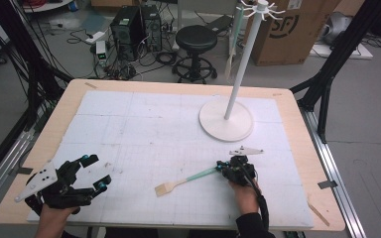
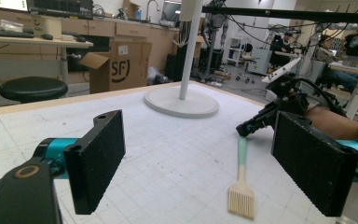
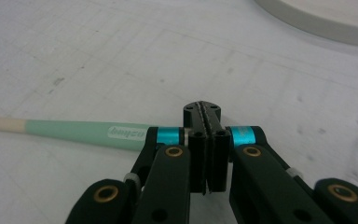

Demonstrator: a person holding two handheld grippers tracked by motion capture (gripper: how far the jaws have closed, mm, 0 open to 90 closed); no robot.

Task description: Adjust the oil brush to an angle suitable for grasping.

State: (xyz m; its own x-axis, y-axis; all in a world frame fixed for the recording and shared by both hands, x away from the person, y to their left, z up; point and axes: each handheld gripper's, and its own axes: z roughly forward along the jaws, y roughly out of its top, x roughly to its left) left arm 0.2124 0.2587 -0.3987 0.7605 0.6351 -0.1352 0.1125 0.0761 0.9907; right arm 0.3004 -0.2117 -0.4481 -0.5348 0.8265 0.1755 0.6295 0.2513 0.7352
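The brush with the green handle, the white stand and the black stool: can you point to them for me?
brush (image 2: 241, 198), left gripper view, on its pale bristle head.
white stand (image 1: 226, 120), high view, on its round base.
black stool (image 1: 196, 38), high view, on its round seat.

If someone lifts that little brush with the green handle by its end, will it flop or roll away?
The brush looks stiff: its slim handle lies straight on the table. It is probably light, being small and thin. The flat bristle head should keep it from rolling, though held at the handle's tip by the right gripper it might droop or swing.
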